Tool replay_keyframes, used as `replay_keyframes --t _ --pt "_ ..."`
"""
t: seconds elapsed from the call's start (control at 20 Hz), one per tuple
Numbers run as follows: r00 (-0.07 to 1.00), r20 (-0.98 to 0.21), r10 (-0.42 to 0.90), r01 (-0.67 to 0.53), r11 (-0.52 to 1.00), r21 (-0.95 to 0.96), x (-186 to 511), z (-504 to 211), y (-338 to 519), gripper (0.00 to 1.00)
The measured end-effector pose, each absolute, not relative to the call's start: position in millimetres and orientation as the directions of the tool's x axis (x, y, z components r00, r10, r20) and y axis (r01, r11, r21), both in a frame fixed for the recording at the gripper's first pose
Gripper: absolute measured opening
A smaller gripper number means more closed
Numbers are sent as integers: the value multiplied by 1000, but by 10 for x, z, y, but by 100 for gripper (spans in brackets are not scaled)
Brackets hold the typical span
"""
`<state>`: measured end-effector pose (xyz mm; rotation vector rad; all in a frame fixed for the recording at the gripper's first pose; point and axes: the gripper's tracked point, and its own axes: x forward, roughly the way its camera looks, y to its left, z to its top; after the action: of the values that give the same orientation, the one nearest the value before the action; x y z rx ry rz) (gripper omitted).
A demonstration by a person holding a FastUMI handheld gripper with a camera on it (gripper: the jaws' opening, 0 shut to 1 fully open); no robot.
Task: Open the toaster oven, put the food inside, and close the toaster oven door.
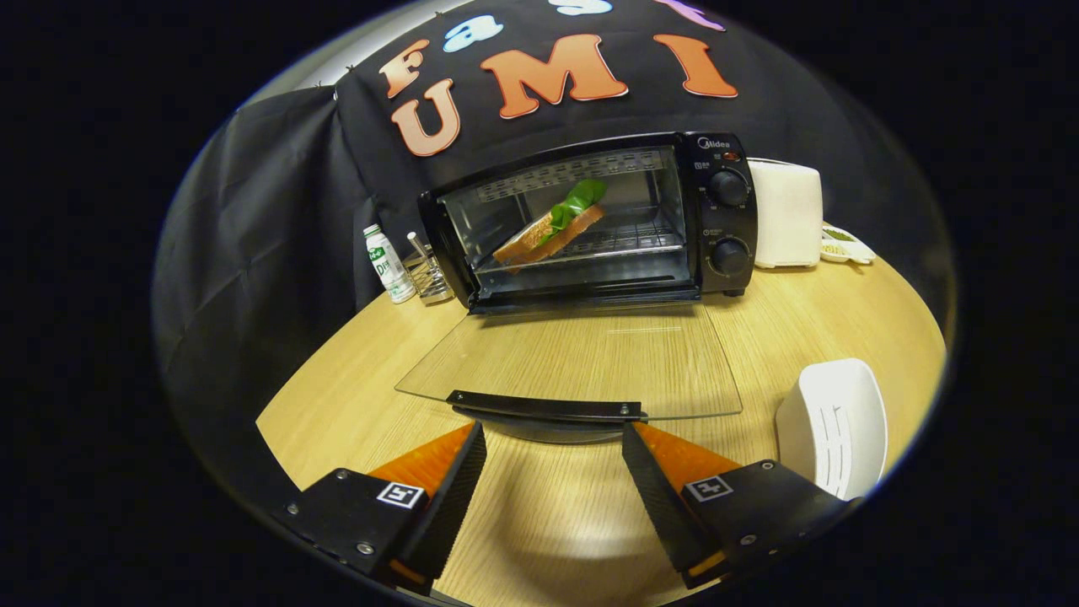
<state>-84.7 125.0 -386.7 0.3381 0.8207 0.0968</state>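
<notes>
Black cloth drapes behind a pale wood-grain counter (843,320) on which a black, boxy toaster oven (590,219) stands with its clear glass door (573,358) dropped flat toward the claw (552,472). Inside the oven, a slice of brown bread topped with a green leaf (556,228) rests tilted on the wire rack. The claw is released and grasps nothing; its fingers are spread, just short of the door's black bar handle (544,407). The door looks stiff, smooth and fragile, likely hinged at the oven's base, so the handle or the edge beneath it seems the safest hold for lifting. Left of the oven stand a small white bottle with green label (388,265) and a wire holder (428,274); right of it, a white boxy appliance (788,215).
</notes>
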Motion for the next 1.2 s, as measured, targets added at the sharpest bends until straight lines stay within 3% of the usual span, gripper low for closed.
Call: replay_keyframes --t 0.35,1.1,1.2 --pt "768 -595 238 -12 934 358 -561 -3345 1195 95" --pt "897 -441 -41 107 986 125 907 -2763 530 95" --pt "904 -426 -29 101 984 147 921 -2753 569 95"
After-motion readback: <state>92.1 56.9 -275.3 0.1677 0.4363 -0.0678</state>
